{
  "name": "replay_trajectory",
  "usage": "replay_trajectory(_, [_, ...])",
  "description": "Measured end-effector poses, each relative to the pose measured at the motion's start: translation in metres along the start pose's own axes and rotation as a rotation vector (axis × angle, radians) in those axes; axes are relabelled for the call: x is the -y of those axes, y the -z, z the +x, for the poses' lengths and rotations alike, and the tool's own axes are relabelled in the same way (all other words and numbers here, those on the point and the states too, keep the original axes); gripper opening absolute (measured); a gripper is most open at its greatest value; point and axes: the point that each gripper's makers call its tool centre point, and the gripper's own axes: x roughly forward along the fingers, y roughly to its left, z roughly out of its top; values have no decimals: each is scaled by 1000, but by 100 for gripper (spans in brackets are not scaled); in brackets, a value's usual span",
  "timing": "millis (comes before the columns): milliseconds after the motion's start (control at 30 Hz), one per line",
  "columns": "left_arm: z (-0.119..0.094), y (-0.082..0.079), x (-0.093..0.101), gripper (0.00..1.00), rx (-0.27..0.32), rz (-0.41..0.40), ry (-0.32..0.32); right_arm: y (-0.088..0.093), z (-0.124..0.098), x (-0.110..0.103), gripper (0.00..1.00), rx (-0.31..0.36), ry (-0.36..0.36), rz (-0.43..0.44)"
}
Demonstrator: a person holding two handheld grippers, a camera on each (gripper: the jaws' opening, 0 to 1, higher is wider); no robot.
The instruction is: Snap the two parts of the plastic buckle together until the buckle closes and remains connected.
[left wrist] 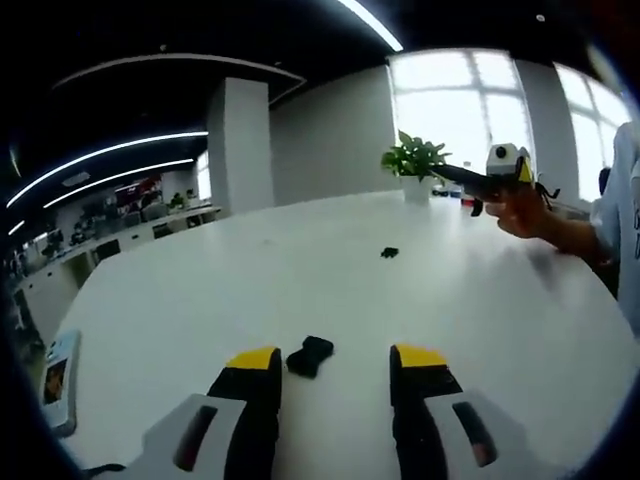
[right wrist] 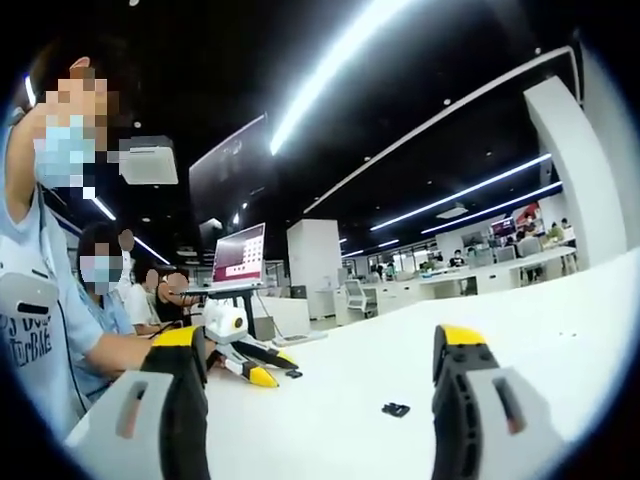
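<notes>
Both grippers, left (left wrist: 332, 385) & right (right wrist: 325, 375), wide open, empty; buckle parts (left wrist: 310, 355) (left wrist: 389, 252) apart on table (left wrist: 200, 290).

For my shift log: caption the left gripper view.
Open left gripper near one buckle part on white table; other part farther off.

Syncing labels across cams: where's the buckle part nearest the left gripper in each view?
Left gripper view: near buckle part sits low centre on the white table, between that view's own jaws.
Right gripper view: left of centre, just beyond the left gripper.
Shared landmark: the other buckle part.
</notes>
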Motion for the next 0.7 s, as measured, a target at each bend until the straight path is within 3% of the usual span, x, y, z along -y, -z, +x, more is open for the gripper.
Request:
replay_trajectory(167, [-6, 2, -6, 30, -11, -25, -7, 0, -1, 0, 92, -3, 0, -1])
replay_trajectory(700, [-6, 2, -16, 27, -16, -92, -101, 3, 0, -2, 90, -11, -7, 4])
